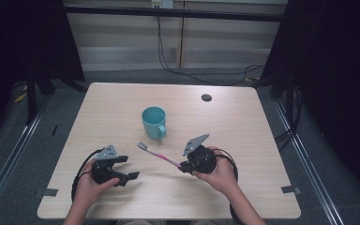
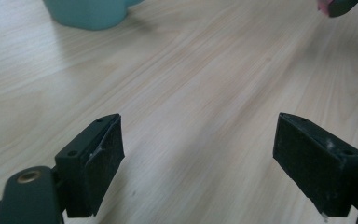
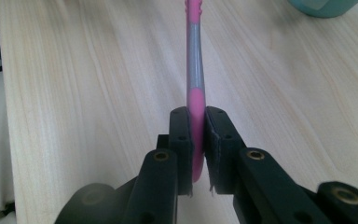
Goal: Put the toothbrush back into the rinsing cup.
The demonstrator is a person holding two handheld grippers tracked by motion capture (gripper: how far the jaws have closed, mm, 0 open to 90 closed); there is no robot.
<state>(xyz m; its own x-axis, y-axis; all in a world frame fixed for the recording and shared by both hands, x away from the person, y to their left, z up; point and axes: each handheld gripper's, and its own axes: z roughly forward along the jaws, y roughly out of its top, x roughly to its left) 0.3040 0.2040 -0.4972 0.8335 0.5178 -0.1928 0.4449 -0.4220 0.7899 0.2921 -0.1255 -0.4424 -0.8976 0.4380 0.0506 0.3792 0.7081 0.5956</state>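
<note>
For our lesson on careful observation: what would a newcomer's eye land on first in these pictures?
First, the pink toothbrush, clamped at its handle end by the right gripper and pointing its bristles toward the table's middle. Next, the teal mug standing upright near the centre of the wooden table, just beyond the bristles. The left gripper hovers nearby, jaws apart and empty.

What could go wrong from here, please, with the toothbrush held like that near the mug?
The right gripper pinches only the handle's end of the toothbrush, so it may pivot or slip. The mug stands close beyond the brush head and could be knocked over. The left gripper is open, offering no support.
</note>
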